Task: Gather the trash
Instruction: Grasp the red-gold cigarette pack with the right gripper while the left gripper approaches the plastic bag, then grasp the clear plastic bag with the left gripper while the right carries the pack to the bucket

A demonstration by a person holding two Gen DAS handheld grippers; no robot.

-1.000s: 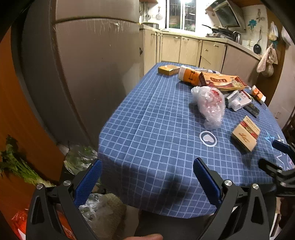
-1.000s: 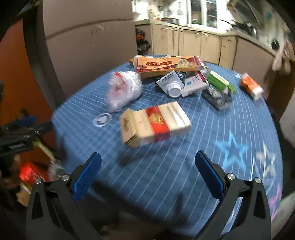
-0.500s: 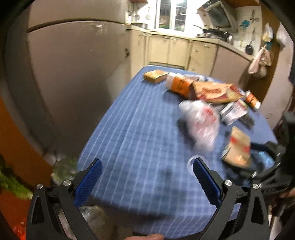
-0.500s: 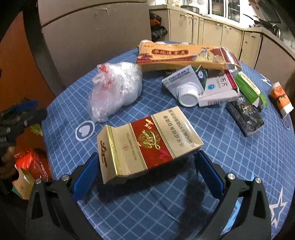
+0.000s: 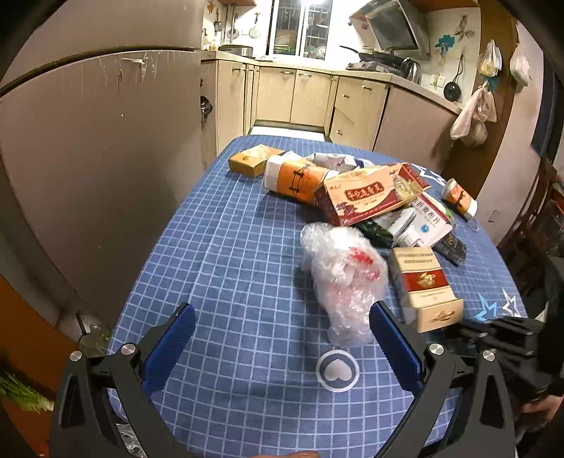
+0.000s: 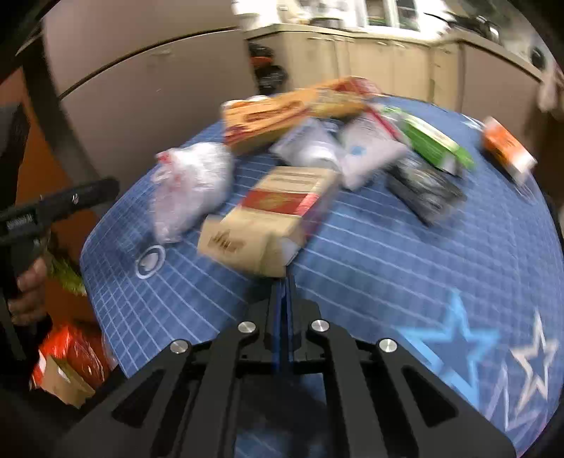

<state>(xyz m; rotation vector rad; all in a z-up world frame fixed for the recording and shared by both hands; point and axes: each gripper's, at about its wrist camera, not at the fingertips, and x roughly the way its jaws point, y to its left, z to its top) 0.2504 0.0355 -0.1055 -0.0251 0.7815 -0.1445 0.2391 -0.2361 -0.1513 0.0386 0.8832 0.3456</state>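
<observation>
A home kitchen: cabinets (image 5: 310,95), range hood (image 5: 391,30), hanging pan (image 5: 453,90).

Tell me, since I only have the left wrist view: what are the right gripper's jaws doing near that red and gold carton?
Observer: The right gripper is closing. Its pads are almost together, with the tips at the near corner of the carton. It's too blurred to tell whether they pinch it.
Operator: Anything lying lower down, off to the left?
Observer: Yes, a red bag with a small cardboard box in front of it.
</observation>
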